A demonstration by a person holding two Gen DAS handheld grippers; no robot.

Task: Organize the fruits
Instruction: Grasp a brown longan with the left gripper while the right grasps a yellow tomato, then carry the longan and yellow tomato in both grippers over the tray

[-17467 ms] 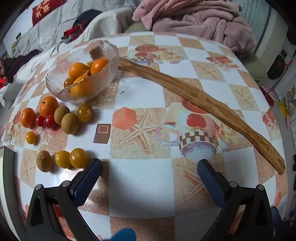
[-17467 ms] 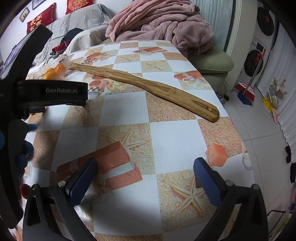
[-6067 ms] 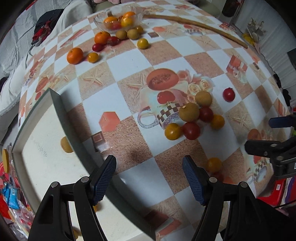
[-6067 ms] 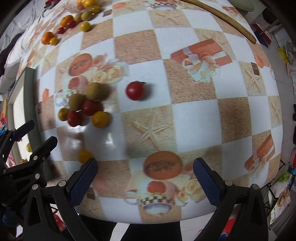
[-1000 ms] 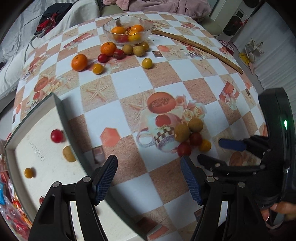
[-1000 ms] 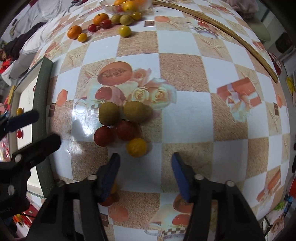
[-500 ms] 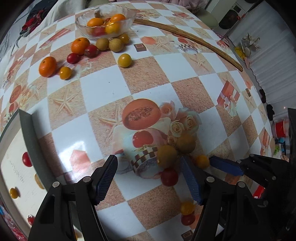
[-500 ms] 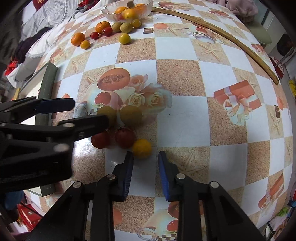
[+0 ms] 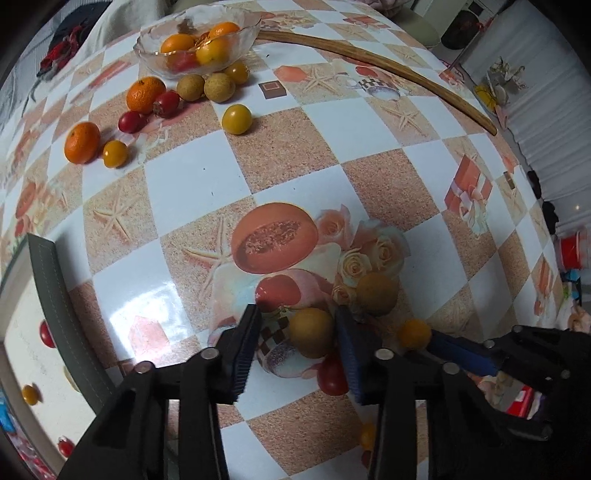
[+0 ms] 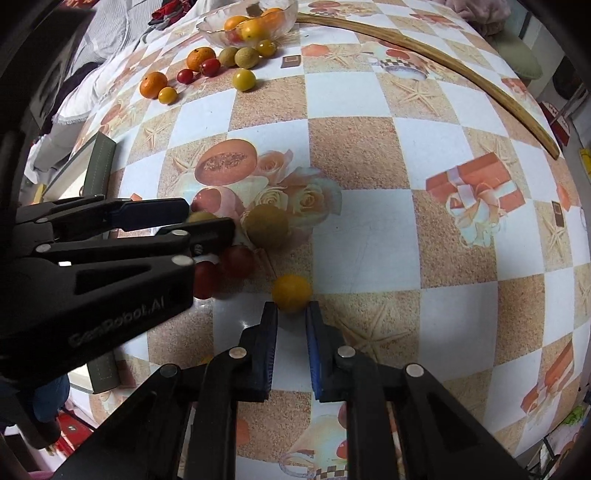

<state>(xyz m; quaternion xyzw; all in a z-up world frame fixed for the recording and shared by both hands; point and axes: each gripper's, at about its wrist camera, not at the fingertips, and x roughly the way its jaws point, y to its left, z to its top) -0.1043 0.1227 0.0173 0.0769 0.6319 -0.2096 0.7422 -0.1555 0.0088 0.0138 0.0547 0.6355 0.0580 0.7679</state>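
Both grippers: black plastic linkage arms, silver pivot screws, ribbed blue pads [image 10: 316, 354]. Left gripper [image 9: 295, 332] body carries embossed "GenRobot.AI" lettering; right gripper [image 10: 291, 310] matches.

The counter [image 9: 192, 177] wears a glossy printed oilcloth that throws back a white glare. The bowl [image 9: 251, 27] is clear, rippled glass. The long stick [image 9: 406, 74] is bare, grained wood. The tomatoes [image 10: 240, 260] are smooth and shiny; the brown fruit [image 9: 312, 332] is dull and rough-skinned. The jaws are matt black plastic with ribbed blue pads [image 10: 314, 354] and bright metal pins.
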